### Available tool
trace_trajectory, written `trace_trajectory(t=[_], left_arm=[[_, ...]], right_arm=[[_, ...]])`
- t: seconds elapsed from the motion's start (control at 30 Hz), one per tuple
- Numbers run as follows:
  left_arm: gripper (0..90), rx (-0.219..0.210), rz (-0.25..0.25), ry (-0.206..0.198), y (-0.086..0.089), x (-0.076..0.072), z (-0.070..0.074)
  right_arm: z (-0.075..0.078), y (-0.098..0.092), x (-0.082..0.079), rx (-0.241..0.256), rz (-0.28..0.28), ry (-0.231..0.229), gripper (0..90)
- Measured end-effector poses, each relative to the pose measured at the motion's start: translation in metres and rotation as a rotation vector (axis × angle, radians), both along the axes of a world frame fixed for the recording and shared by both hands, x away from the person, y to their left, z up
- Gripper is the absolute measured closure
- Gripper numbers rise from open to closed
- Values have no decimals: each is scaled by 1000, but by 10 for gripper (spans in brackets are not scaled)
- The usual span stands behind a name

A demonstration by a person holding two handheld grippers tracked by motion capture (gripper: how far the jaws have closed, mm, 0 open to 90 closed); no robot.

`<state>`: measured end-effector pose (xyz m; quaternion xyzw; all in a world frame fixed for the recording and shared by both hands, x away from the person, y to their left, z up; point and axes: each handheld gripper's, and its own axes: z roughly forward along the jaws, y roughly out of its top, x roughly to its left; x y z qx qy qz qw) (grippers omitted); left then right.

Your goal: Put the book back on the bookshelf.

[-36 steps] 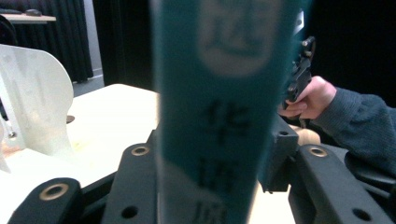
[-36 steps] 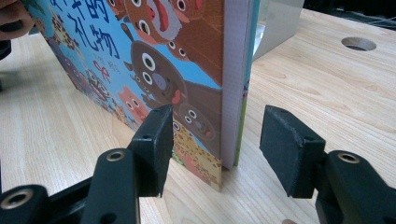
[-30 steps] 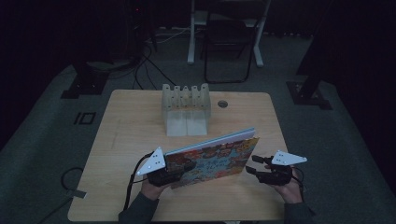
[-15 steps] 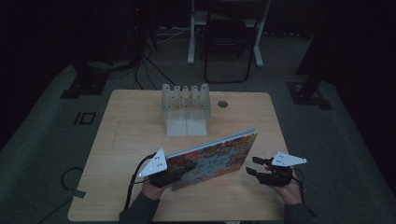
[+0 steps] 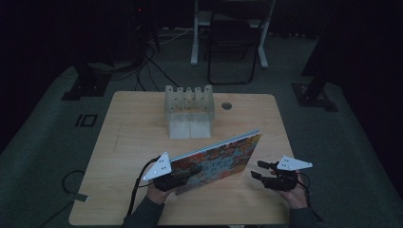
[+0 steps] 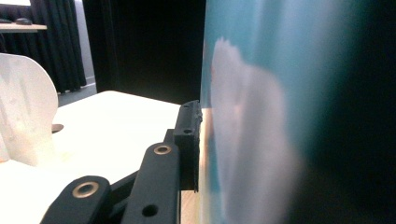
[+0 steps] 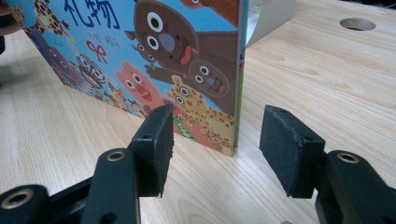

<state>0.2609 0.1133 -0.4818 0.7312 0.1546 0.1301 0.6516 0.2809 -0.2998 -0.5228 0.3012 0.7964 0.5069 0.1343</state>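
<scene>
My left claw (image 5: 186, 172) is clamped on the near left corner of the picture book (image 5: 218, 159), which stands on its bottom edge on the counter (image 5: 123, 142), tilted, cover toward me. My right claw (image 5: 259, 170) hangs just beside the book's right end with its jaws spread apart, touching nothing.

At the back of the counter stands the white slotted rack (image 5: 189, 111); its upright dividers stand in a row, and I cannot tell whether anything sits between them. A round hole (image 5: 226, 105) shows in the counter to the right of the rack.

From the left gripper view, one black jaw lies flat against the book (image 6: 252, 121), whose surface there is a blurred teal and white; the other jaw is hidden behind it. A curved white part of the rack (image 6: 23, 112) stands at the far left.

The right gripper view gives what the high view is too dim for: cartoon animals on the cover (image 7: 159, 56), a bear, a pig and a leopard, and the book's edge standing between and just beyond my two spread jaws (image 7: 215, 147).
</scene>
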Motion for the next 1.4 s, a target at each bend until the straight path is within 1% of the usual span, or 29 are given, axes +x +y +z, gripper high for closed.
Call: trace_trajectory(t=[0.2, 0.37, 0.57, 0.77, 0.87, 1.03, 1.13, 1.33, 1.4], left_arm=[[684, -8, -5, 13, 0, 1, -4], [682, -9, 6, 6, 0, 1, -7], [679, -11, 13, 18, 1, 3, -13], [692, -10, 12, 25, 1, 4, -16], [716, -14, 13, 25, 1, 3, -17], [735, -11, 7, 18, 0, 2, -17], [733, -13, 7, 21, 0, 2, -19], [726, -16, 6, 35, 1, 2, -23], [726, -10, 6, 33, 1, 2, -23]], right_arm=[[-4, 1, -1, -21, -4, 3, 436], [-7, 3, 0, -47, -4, 8, 426], [-10, 4, 0, -52, 2, 10, 425], [-16, 0, -1, -58, -9, 29, 425], [-19, -1, -1, -64, -17, 34, 423], [-27, 1, -2, -104, -22, 43, 419], [-31, 3, -2, -125, -25, 46, 414], [-36, 3, -2, -127, -27, 61, 412], [-37, 2, -1, -131, -32, 67, 405]])
